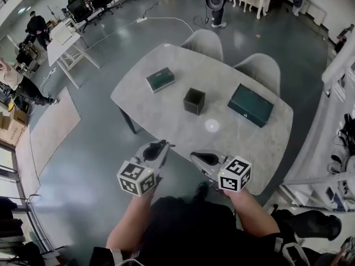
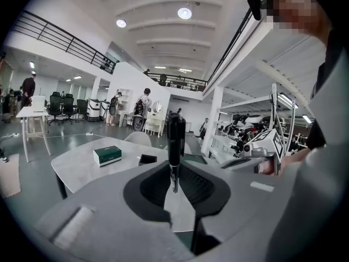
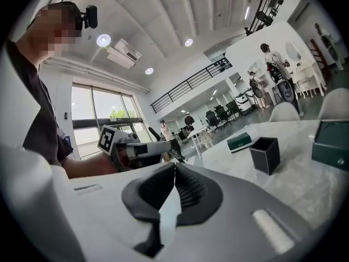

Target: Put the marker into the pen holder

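A black marker [image 2: 175, 138] stands upright between the jaws of my left gripper [image 2: 174, 188], which is shut on its lower end. The head view has this left gripper [image 1: 160, 147] hanging off the table's near edge. The black square pen holder [image 1: 194, 101] stands open-topped mid-table, well beyond both grippers; it also shows as the pen holder [image 2: 147, 159] past the marker and the pen holder [image 3: 265, 154] at the right. My right gripper [image 1: 196, 158] hovers beside the left one over the near edge. The right gripper [image 3: 174, 171] is shut with nothing in it.
The pale oval table [image 1: 166, 115] carries a small green box [image 1: 160, 79] at far left and a bigger green case [image 1: 250, 105] at right. Two light chairs [image 1: 205, 40] stand on the far side. White shelving [image 1: 338, 93] runs along the right; people and desks are far off.
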`<state>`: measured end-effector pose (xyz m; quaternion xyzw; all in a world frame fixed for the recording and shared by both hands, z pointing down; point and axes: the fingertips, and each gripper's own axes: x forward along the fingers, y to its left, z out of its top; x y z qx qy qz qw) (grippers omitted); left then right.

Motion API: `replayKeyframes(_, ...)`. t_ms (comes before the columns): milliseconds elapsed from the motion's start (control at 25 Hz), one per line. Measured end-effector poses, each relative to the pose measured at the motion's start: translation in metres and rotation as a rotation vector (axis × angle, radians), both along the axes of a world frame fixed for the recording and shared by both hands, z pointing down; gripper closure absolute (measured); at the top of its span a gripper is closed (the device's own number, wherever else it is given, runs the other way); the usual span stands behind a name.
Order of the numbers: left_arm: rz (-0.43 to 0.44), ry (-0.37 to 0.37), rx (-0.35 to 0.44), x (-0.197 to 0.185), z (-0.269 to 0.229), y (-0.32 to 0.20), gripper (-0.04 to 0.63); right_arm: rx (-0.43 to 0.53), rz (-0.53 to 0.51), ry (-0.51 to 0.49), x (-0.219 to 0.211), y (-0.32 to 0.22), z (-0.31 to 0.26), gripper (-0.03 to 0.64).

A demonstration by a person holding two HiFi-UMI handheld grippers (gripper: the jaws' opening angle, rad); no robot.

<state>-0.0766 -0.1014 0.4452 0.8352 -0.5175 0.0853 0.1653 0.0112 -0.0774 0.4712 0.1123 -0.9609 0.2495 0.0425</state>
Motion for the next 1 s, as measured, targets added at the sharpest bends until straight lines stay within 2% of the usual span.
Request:
replayKeyframes(160,0.013,-0.011,0.011,0.001,-0.002,-0.02,0.54,0.004,0.039,-0.006,0.01,-0.022,0.0,0.613)
replayKeyframes(320,0.027,-0.012,0.062,-0.007,-0.015,-0.042,0.54,0.016,0.081,-0.004,0.012,-0.047,-0.006,0.612)
replayKeyframes(520,0.058,0.011,0.091,-0.038,-0.02,-0.072,0.54,0.044,0.136,0.027,-0.01,-0.075,-0.013,0.612)
replayKeyframes(1000,0.186,0.036,0.08,-0.088,-0.003,-0.125,0.54,-0.001,0.237,0.09,-0.075,-0.116,0.002,0.612)
